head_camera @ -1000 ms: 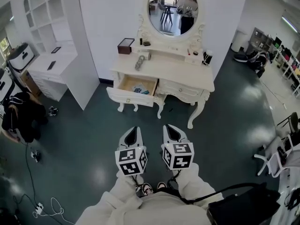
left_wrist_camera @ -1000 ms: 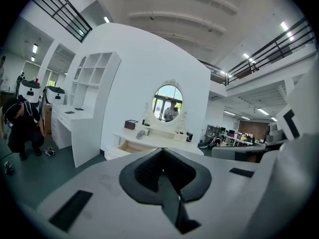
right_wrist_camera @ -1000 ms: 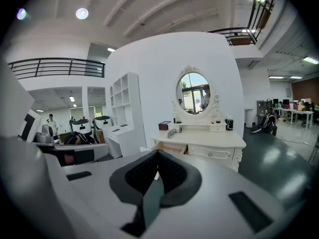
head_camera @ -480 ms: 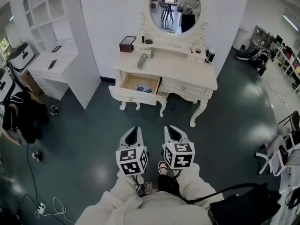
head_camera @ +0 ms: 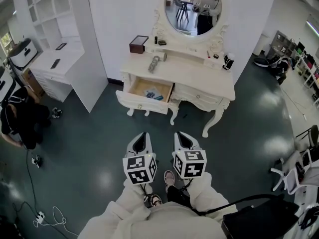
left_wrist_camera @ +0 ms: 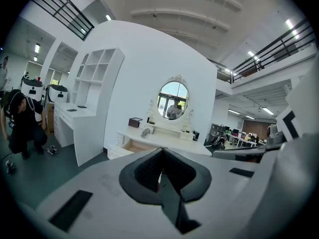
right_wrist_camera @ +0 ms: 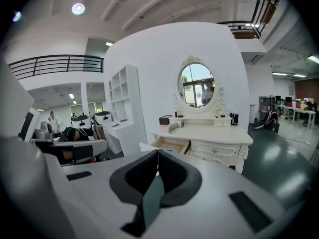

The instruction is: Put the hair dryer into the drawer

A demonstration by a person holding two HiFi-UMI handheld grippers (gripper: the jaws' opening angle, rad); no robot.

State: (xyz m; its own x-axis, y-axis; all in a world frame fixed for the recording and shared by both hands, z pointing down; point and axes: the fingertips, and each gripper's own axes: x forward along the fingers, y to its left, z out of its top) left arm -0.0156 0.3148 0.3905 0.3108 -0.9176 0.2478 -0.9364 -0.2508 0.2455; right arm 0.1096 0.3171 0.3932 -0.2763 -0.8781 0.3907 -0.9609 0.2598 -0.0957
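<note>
The hair dryer (head_camera: pixel 154 63) is seen lying on the white dressing-table surface (head_camera: pixel 202 78), toward its left end and just in front of the low raised shelf under the oval mirror (head_camera: pixel 194 6). It is not held by anything. A dark box (head_camera: pixel 138 44) is set on the left end of that shelf, near the hair dryer but apart from it. The drawer (head_camera: pixel 141 102) at the left front of the table is pulled out, directly below the hair dryer's spot, and a small bluish item is seen inside it; what that item is cannot be told. The left claw (head_camera: pixel 141 139) and the right claw (head_camera: pixel 183 137) are held side by side over the dark green floor (head_camera: pixel 89 148), well apart from the table and pointed toward it. In each gripper view the jaws are shown closed, pads meeting at the tips, with nothing gripped between them. At the far left a person (head_camera: pixel 22 121) is crouched on the floor beside a white desk (head_camera: pixel 55 66) with shelves.
</note>
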